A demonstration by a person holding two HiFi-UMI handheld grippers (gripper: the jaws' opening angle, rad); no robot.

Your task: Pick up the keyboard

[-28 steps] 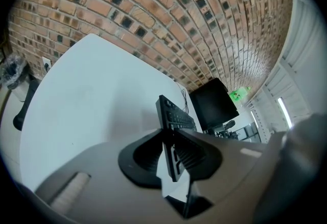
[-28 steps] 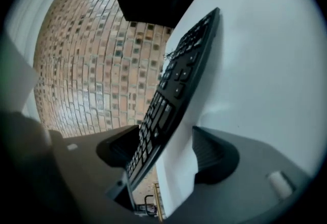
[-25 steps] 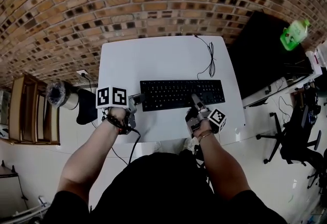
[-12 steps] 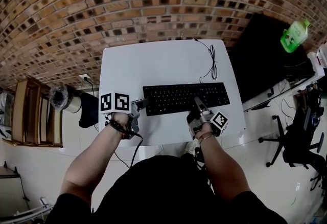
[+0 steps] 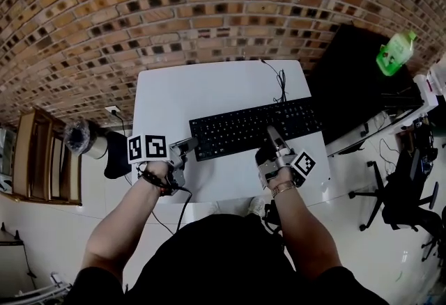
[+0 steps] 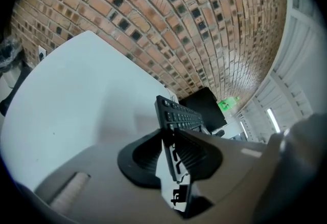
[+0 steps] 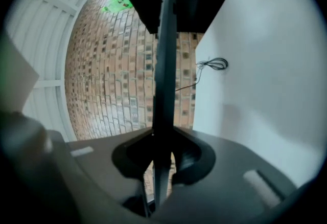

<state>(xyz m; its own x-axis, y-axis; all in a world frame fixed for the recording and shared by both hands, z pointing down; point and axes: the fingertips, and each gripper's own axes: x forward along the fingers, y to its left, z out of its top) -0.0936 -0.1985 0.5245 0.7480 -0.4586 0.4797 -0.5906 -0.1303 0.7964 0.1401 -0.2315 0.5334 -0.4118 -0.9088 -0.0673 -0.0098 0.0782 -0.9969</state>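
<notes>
A black keyboard (image 5: 244, 128) hangs slanted over the white table (image 5: 209, 84), its right end higher. My left gripper (image 5: 189, 145) is shut on its left end; in the left gripper view the keyboard (image 6: 179, 115) runs away edge-on from between the pads of that gripper (image 6: 168, 154). My right gripper (image 5: 270, 135) grips the near edge toward the right end, its jaws still closing on it. In the right gripper view the keyboard (image 7: 164, 54) stands as a thin dark blade between the pads of this gripper (image 7: 162, 154). The keyboard's cable (image 5: 281, 81) trails across the table.
A brick wall rises behind the table. A black desk (image 5: 355, 70) with a green bottle (image 5: 394, 53) stands to the right, with an office chair (image 5: 404, 185) nearer. To the left are a wooden shelf (image 5: 31, 154) and a dark bag (image 5: 115, 154) on the floor.
My right gripper has closed on the keyboard's near edge and risen. The keyboard has come up off the table, right end first, and now lies slanted. The left gripper has barely moved.
</notes>
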